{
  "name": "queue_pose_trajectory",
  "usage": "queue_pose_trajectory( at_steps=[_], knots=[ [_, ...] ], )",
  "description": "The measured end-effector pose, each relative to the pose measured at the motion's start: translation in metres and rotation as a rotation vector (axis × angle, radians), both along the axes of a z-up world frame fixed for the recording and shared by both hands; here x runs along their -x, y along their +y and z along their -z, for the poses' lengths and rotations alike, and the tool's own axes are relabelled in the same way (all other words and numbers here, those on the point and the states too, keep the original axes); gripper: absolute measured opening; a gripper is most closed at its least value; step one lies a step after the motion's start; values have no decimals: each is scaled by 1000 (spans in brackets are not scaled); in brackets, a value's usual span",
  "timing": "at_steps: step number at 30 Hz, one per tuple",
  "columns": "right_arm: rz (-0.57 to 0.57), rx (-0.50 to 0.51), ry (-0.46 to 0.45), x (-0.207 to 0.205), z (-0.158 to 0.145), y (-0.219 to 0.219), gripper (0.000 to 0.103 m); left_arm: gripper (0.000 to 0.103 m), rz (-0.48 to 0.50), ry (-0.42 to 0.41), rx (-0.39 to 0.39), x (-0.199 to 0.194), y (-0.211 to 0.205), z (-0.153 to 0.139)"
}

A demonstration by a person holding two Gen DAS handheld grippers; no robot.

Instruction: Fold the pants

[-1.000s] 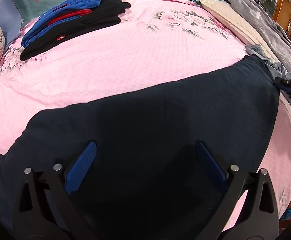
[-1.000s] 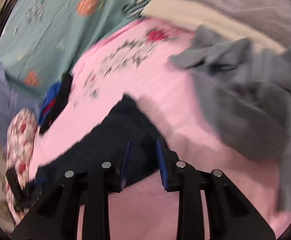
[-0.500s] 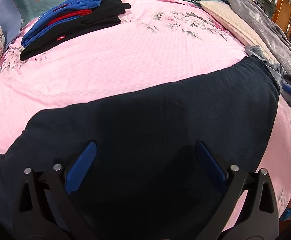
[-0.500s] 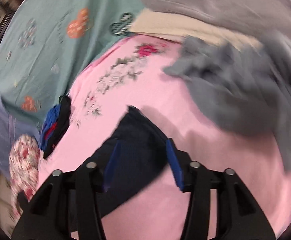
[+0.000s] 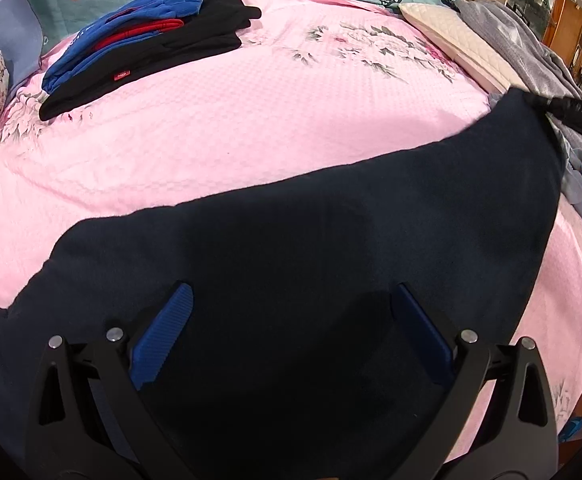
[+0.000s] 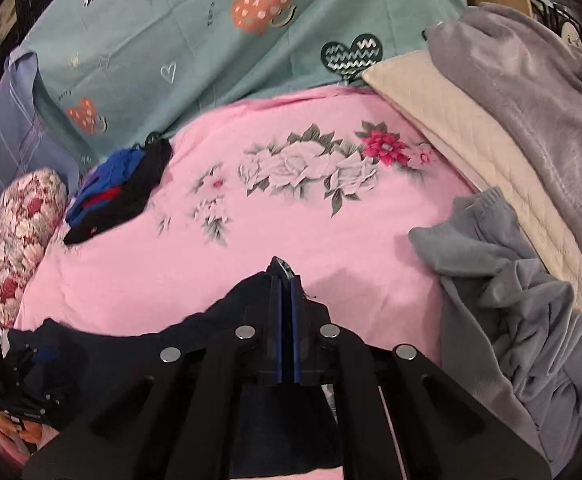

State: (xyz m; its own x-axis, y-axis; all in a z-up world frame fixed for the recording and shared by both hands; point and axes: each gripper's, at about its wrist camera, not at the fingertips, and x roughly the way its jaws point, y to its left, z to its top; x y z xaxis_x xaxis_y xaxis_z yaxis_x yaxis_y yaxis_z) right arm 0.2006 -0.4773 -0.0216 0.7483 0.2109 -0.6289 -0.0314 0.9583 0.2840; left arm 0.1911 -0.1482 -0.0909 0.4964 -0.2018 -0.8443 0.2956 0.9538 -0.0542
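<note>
Right gripper now clamped on far-right corner of navy pants; it was open 0.5 s ago.
Pants lie flat on the pink bedspread. Left gripper hovers wide open. Fold lift looks ready.

Bright, sharp, fisheye-warped, dark-cornered views

Left claw black frame, ribbed blue pads, silver screws, right claw alike

left gripper spread; right gripper clamped (jaws together).
</note>
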Motion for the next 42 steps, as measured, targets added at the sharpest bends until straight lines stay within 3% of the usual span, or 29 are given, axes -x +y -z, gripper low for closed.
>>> queue_pose_trajectory(
  at_steps=[2, 3, 6, 9, 12, 15, 19, 21, 25, 36, 42],
  knots=[
    [11, 5, 38, -7, 14, -4, 4, 101, 0, 0, 1, 0, 0, 0],
    [30, 28, 110, -16, 30, -6, 4, 101, 0, 0, 3, 0, 0, 0],
    [73, 68, 198, -22, 50, -13, 28, 101, -1, 0, 5, -1, 0, 0],
    [128, 34, 134, -4, 25, -17, 30, 101, -1, 0, 6, -1, 0, 0],
    [94, -2, 63, 22, -1, -4, 34, 101, 1, 0, -6, 0, -1, 0],
    [121, -108, 85, 49, -7, -2, 50, 101, 1, 0, 0, 0, 0, -1],
    [252, -388, 199, 85, 19, -22, 51, 101, 2, 0, -1, -1, 1, 0],
    [307, -480, 272, 93, 37, -29, 51, 101, 2, 0, -1, -1, 1, 0],
    [345, -564, 355, 93, 60, -35, 51, 101, 2, 0, 0, -1, 1, 0],
    [375, -537, 334, 65, 62, -38, 50, 101, 1, 2, 5, -2, 1, -1],
    [384, -413, 334, 63, 60, -29, 34, 101, 3, 2, -20, -2, -1, 0]
  ],
)
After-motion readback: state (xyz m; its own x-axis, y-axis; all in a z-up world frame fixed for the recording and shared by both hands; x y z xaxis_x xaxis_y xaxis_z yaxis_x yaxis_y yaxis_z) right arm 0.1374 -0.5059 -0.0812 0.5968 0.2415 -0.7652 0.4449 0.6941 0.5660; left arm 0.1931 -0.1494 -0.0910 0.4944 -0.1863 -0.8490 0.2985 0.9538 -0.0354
